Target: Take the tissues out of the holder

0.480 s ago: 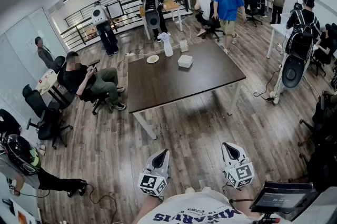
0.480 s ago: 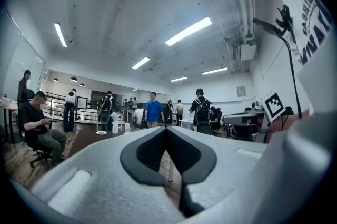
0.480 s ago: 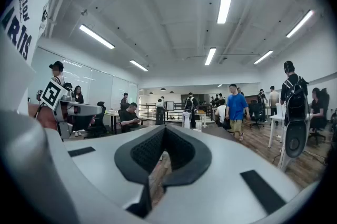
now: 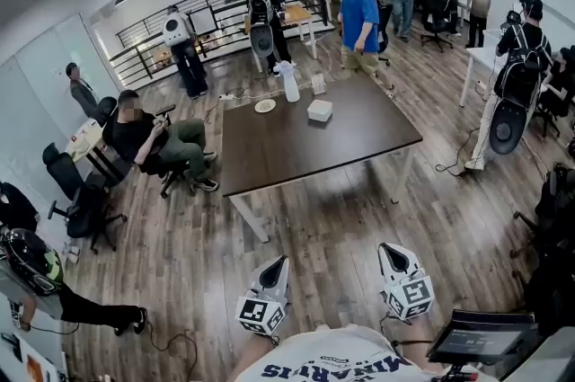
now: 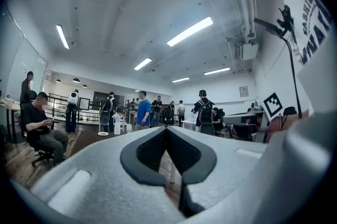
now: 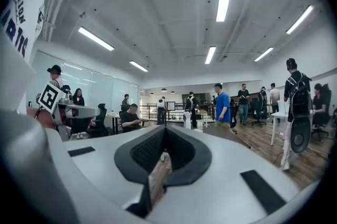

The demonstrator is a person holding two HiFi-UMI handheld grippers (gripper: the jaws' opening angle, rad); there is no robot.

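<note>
A dark brown table [image 4: 296, 151] stands well ahead of me across the wooden floor. At its far end a tall white holder [image 4: 288, 84] has white tissue sticking out of its top. A small plate [image 4: 265, 105] lies to its left and a low white box [image 4: 319, 111] to its right. My left gripper [image 4: 277, 262] and right gripper [image 4: 388, 250] hang low in front of my chest, far from the table. Both are shut with nothing between the jaws. In the left gripper view the jaws of the left gripper [image 5: 167, 130] meet; in the right gripper view the right gripper [image 6: 164, 130] is the same.
A person sits in a chair [image 4: 148, 137] left of the table, with office chairs [image 4: 85, 200] nearer me. A person in a blue shirt [image 4: 359, 12] stands at the table's far right corner. A white desk [image 4: 476, 57] and people stand at right; a monitor [image 4: 481, 337] is beside me.
The person in blue has walked left, up to the table's far end. The head view has shifted slightly. Both grippers stay where they were, still shut.
</note>
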